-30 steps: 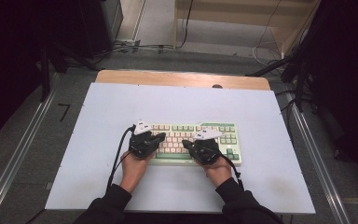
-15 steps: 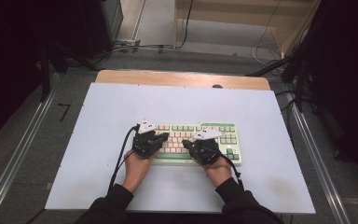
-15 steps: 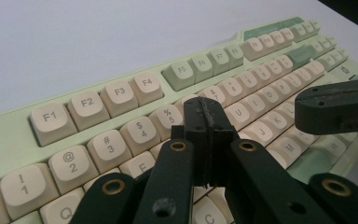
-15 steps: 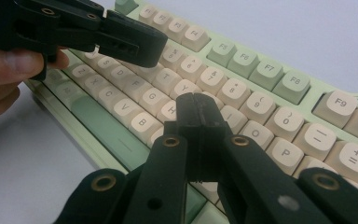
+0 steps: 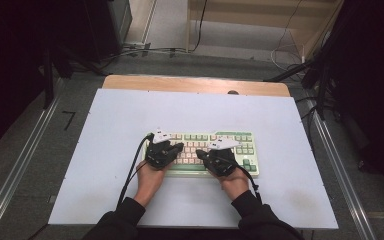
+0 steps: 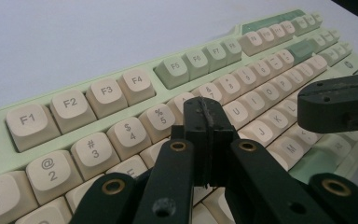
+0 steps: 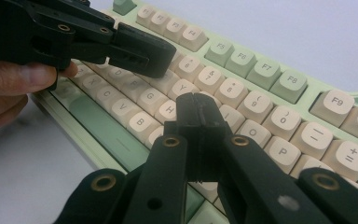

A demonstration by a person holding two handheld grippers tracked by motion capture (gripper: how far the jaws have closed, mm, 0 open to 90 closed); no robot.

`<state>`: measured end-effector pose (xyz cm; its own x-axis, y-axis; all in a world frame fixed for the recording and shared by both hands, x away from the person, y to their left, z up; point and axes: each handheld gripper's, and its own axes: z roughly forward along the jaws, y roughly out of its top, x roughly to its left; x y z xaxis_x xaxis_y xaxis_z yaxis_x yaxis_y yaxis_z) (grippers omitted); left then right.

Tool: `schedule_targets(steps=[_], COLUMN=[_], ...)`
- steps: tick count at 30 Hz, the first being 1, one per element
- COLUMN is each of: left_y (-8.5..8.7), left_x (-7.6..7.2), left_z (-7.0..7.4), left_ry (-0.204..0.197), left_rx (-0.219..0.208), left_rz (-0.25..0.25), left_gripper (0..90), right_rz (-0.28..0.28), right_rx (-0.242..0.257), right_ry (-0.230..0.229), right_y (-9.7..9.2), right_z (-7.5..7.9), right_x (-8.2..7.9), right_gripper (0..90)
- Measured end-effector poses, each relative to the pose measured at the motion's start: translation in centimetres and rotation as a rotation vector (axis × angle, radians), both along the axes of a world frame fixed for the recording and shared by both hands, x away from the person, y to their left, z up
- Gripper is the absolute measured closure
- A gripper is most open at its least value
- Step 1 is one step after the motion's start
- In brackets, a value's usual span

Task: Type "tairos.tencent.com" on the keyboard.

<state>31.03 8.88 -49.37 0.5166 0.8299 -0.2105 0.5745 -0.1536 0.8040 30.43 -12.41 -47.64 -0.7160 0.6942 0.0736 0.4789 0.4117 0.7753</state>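
Note:
A pale green keyboard (image 5: 240,141) with cream and green keys lies in the near middle of the white table top (image 5: 130,110). My left gripper (image 5: 176,148) hovers over its left half, jaws shut with nothing between them; in the left gripper view the tips (image 6: 206,109) sit just above the number row of the keyboard (image 6: 107,93). My right gripper (image 5: 209,153) is over the middle right, also shut and holding nothing; its tips (image 7: 196,105) hang above the letter keys (image 7: 279,84). The two grippers point toward each other, close together.
A wooden strip (image 5: 195,84) edges the table's far side. Metal rails (image 5: 25,160) run along both sides, with cables (image 5: 145,50) on the floor behind. A black cable (image 5: 132,170) trails from the left gripper. A hand (image 7: 14,81) holds the left gripper.

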Motion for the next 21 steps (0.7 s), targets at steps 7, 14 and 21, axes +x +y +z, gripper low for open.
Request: schedule_targets(steps=[7, 14, 21], left_y=[-0.2, -0.1, 0.5], left_x=[0.3, 0.0, -0.2], left_z=[-0.3, 0.2, 0.7], left_ry=[0.013, -0.01, -0.019], left_rx=[0.028, 0.008, -0.009], left_rz=[-0.009, -0.01, 0.004], left_gripper=[90.0, 90.0, 90.0], right_rz=[0.002, 0.0, -0.001], right_rx=[-0.001, -0.001, 0.0], right_ry=[0.002, 0.001, -0.002], right_y=[0.1, 0.0, -0.1], right_z=[-0.1, -0.1, -0.1], right_x=[0.0, 0.1, 0.1], right_gripper=[88.0, 87.9, 88.0])
